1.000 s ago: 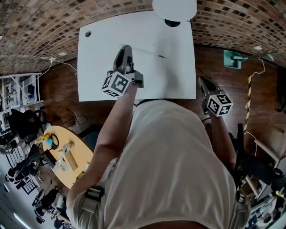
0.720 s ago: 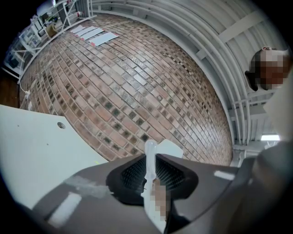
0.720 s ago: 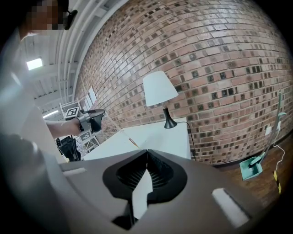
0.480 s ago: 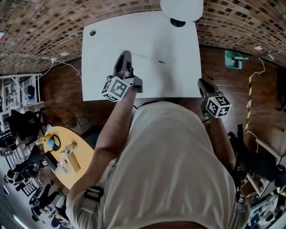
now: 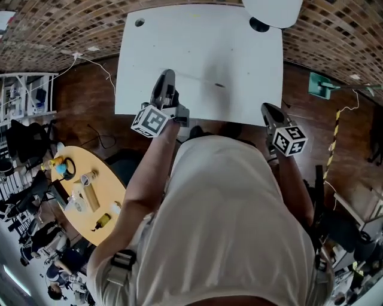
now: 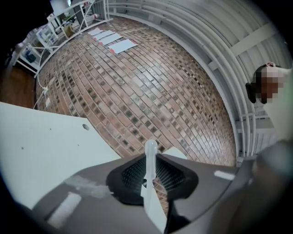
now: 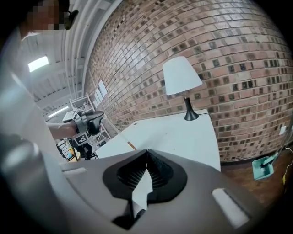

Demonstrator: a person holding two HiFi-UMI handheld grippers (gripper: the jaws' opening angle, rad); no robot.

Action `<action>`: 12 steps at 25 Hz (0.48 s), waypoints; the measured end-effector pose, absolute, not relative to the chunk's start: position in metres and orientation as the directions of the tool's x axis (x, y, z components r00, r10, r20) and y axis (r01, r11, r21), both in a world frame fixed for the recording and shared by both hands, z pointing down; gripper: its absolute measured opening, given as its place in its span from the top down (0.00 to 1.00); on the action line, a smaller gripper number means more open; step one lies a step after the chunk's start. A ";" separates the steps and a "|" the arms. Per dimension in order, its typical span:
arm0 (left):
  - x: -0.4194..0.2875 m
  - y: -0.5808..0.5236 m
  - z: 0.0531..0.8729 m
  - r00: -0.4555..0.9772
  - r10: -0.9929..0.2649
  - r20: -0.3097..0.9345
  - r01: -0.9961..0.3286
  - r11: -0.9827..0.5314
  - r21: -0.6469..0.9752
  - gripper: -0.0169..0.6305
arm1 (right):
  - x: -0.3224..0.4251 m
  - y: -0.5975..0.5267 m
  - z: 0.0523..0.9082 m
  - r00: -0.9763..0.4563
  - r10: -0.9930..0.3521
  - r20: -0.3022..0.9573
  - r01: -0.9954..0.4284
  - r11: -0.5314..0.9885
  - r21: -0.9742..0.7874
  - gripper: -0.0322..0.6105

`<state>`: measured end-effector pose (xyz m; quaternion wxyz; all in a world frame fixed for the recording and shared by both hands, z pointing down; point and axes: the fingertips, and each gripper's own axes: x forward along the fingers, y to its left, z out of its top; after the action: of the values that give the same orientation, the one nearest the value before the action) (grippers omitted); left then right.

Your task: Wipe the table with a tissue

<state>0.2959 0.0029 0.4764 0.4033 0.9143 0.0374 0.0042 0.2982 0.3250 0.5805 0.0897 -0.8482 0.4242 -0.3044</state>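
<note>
The white table [image 5: 179, 48] fills the top of the head view. My left gripper [image 5: 166, 75] hangs level over its near edge. In the left gripper view that gripper [image 6: 147, 155] is shut on a thin white piece [image 6: 149, 153] that pokes out past the tips; I cannot tell whether it is tissue. My right gripper [image 5: 265, 107] is over the table's near right corner and tilts down. Its tips [image 7: 146, 153] meet. A white wedge shows behind them, either paper or the table seen through. No loose tissue is in view.
A thin stick [image 5: 194, 76] and a small dark mark [image 5: 219, 85] lie mid-table. A white lamp [image 5: 272, 9] stands at the far right corner. A green dustpan [image 5: 320, 85] sits on the floor to the right. An oval yellow table [image 5: 90, 197] with small items stands to the left, behind me.
In the head view the table has slid up and to the right, so both grippers now sit further left against it. The right one has come in over the corner. Neither grip has changed.
</note>
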 end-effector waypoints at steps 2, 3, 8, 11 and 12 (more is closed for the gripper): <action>0.280 -0.013 0.477 1.000 0.020 -0.015 0.025 -0.665 0.746 0.86 | 0.298 0.315 0.579 0.425 -0.790 0.442 -0.689 -0.599 -0.409 0.94; 0.270 -0.023 0.479 1.000 -0.021 -0.008 -0.007 -0.656 0.755 0.86 | 0.298 0.310 0.579 0.406 -0.800 0.442 -0.703 -0.582 -0.408 0.94; 0.219 -0.073 0.474 0.962 -0.251 -0.110 -0.005 -0.419 0.908 0.86 | 0.302 0.271 0.579 0.276 -0.843 0.462 -0.787 -0.474 -0.395 0.94; 0.182 -0.104 0.469 0.920 -0.353 -0.168 0.024 -0.379 0.925 0.86 | 0.301 0.241 0.579 0.205 -0.849 0.487 -0.830 -0.414 -0.373 0.94; 0.168 -0.117 0.468 0.904 -0.386 -0.184 0.030 -0.371 0.928 0.86 | 0.299 0.229 0.577 0.187 -0.850 0.492 -0.843 -0.396 -0.364 0.94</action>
<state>0.1683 -0.1167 0.4679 0.5499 0.8060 -0.1102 -0.1892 0.2990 0.2288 0.5771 0.0056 -0.7704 0.5495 -0.3233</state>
